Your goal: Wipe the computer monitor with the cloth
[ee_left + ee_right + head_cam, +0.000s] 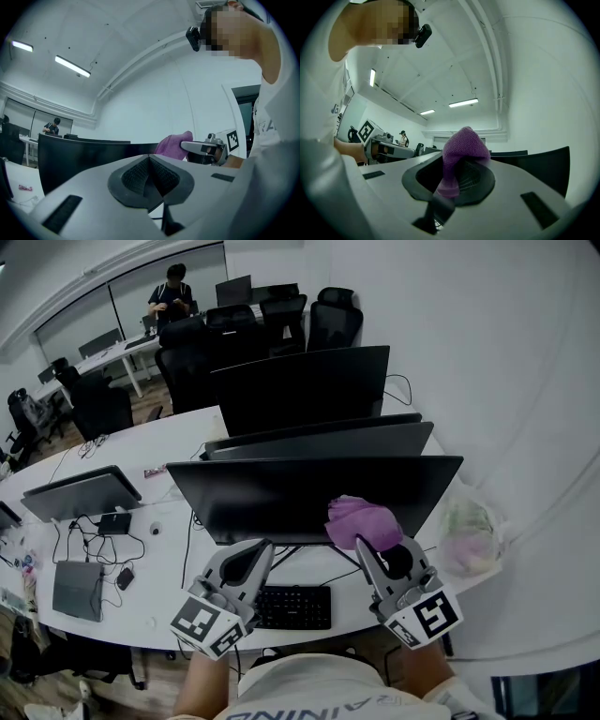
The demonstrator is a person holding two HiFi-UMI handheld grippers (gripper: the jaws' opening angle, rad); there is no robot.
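The right gripper's [457, 174] fingers were clamped on a crumpled purple woven cloth [461, 152], which bulged up out of the jaws in a soft rounded lump, with a narrower fold hanging down between the black ribbed pads. In the head view the cloth [364, 521] sat before the lower right part of the wide black computer monitor [272, 491], just above its bottom edge; whether it pressed on the screen could not be told. The left gripper [150, 177] had its fingers closed together on nothing, held low beside the right gripper [382, 549], under the monitor's bottom edge. Below them a black keyboard [292, 607] lay on the long white desk [178, 554].
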